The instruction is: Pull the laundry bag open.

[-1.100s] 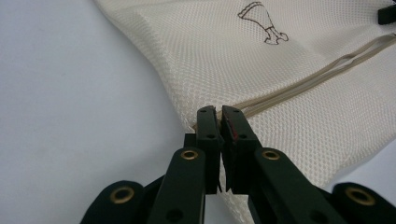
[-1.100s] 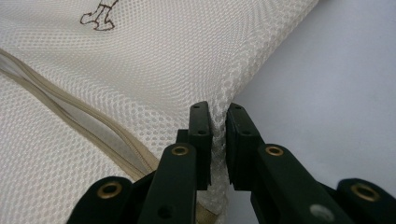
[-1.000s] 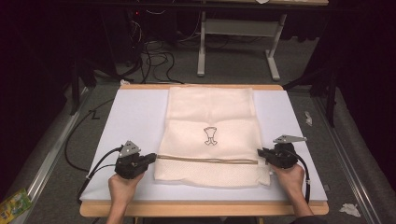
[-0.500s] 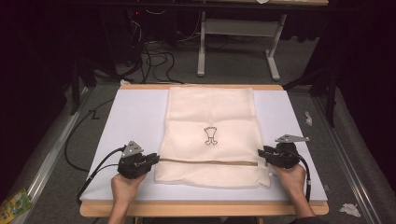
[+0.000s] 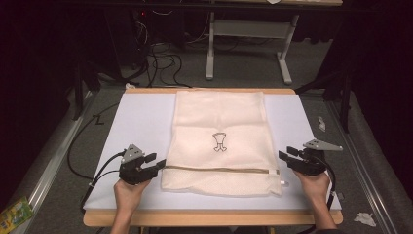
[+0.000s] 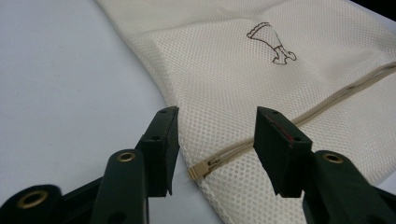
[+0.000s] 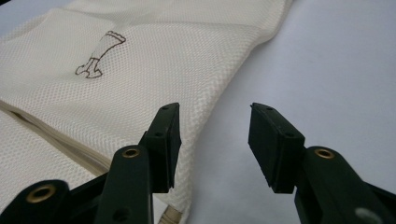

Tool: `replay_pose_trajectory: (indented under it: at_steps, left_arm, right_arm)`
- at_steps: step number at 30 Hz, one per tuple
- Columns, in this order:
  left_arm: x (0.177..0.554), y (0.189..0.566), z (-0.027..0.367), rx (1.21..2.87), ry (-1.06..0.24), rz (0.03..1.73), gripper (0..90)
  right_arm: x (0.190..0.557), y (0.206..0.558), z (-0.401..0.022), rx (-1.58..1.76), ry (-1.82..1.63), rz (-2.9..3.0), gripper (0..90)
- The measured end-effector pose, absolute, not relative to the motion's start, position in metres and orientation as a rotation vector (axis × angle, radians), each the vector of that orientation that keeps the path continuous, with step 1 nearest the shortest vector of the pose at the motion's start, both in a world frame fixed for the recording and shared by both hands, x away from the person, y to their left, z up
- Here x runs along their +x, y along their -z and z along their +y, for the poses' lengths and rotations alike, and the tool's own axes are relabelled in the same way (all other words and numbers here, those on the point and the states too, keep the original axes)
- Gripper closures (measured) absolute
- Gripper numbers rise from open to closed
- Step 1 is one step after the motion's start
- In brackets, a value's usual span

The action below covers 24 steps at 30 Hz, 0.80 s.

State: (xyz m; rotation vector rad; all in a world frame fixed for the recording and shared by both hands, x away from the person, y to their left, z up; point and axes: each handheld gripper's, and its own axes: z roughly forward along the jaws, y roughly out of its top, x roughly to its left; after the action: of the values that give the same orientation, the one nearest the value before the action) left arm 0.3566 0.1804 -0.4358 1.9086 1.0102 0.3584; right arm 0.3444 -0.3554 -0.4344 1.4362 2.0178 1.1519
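A cream mesh bag lies flat on the white board, with a small brown emblem and a tan zipper across its near end. My left gripper sits at the bag's left edge. Its jaws have just been opening. In the left gripper view the gripper is open over the zipper's end, and the pads are clear of the mesh. My right gripper hovers just off the bag's right edge. Its jaws have also just been opening. In the right gripper view the gripper is open, with the bag's edge under one jaw.
The white board rests on a wooden table whose front edge is close to the person's hands. Black cables trail off the left side. Grey desk legs stand beyond on the floor. Paper scraps lie at the right.
Both grippers have opened and let go of the bag's zipper ends. The right gripper has lifted and backed off to the right. The left gripper has stayed put.
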Motion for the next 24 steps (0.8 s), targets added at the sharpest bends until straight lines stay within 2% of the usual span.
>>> replay_pose_trajectory:
  at_steps: [24]
  left_arm:
    - [0.358,0.431,0.206,1.819,-0.425,1.073,47.0]
  right_arm:
    - [0.331,0.432,-0.391,1.483,-1.201,1.883,52.8]
